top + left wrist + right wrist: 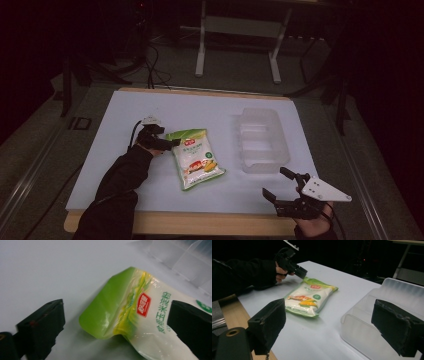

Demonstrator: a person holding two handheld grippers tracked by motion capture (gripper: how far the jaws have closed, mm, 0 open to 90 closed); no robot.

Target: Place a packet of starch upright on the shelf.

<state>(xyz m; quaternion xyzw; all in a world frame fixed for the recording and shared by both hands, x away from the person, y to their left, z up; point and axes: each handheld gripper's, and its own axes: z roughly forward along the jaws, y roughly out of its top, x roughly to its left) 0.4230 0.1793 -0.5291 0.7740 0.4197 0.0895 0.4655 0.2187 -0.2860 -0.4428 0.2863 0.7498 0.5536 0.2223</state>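
Your left gripper (170, 143) sits with its jaws spread wide, and the green top corner of the one food bag (196, 158) lies in the gap between them; that corner is curled up off the white table (125, 115), nearer your right-hand jaw than the other, and neither pad is seen touching it. Beyond the jaws the bag runs away flat on the table, label up, with red and green print and a corn picture. Past the bag, ahead and to the right of those jaws, stands the one clear plastic bin (260, 140), open-topped with ridged walls; nothing shows inside it. Your right gripper (279, 187) hangs near the table's front edge with its jaws also spread and holding nothing; its right jaw overlaps the bin's near corner in its own view, the bag lies ahead between the jaws, well apart from them. Nothing stands between either gripper and the bag
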